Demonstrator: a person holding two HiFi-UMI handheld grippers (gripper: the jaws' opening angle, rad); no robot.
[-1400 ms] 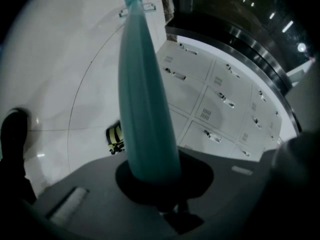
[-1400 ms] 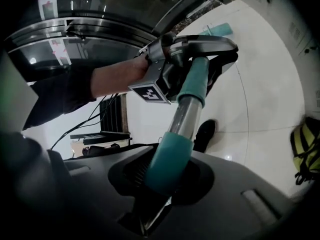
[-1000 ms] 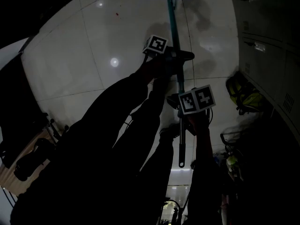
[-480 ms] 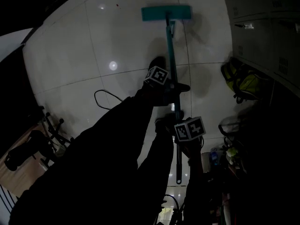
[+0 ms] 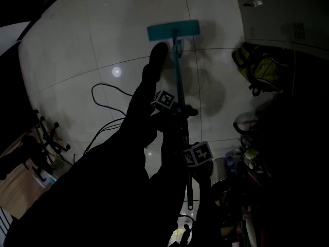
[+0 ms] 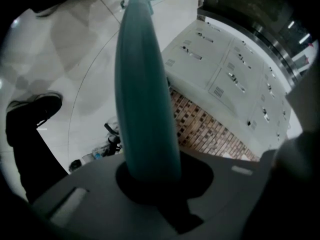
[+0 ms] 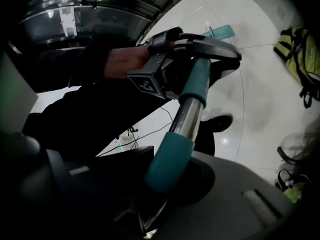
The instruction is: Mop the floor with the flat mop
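Note:
The flat mop's teal head (image 5: 173, 31) lies flat on the white tiled floor (image 5: 77, 60) at the top of the head view. Its teal and metal pole (image 5: 179, 84) runs down toward me. My left gripper (image 5: 177, 112) is shut on the pole about halfway up. My right gripper (image 5: 191, 164) is shut on the pole lower down, near its end. In the left gripper view the teal pole (image 6: 142, 84) rises from between the jaws. In the right gripper view the pole's teal sleeve (image 7: 167, 156) sits in the jaws, with the left gripper (image 7: 200, 46) clamped further along.
A yellow-green backpack (image 5: 259, 66) lies on the floor at right, below grey lockers (image 5: 277, 9). A black cable (image 5: 105, 94) loops across the tiles at left. A dark shoe (image 5: 157, 55) stands beside the pole. Clutter (image 5: 241, 158) sits at lower right, a chair base (image 5: 49, 135) at left.
The mop head has slid back toward me across the tiles, and both grippers have moved down the view with the pole. More cable and floor show at left.

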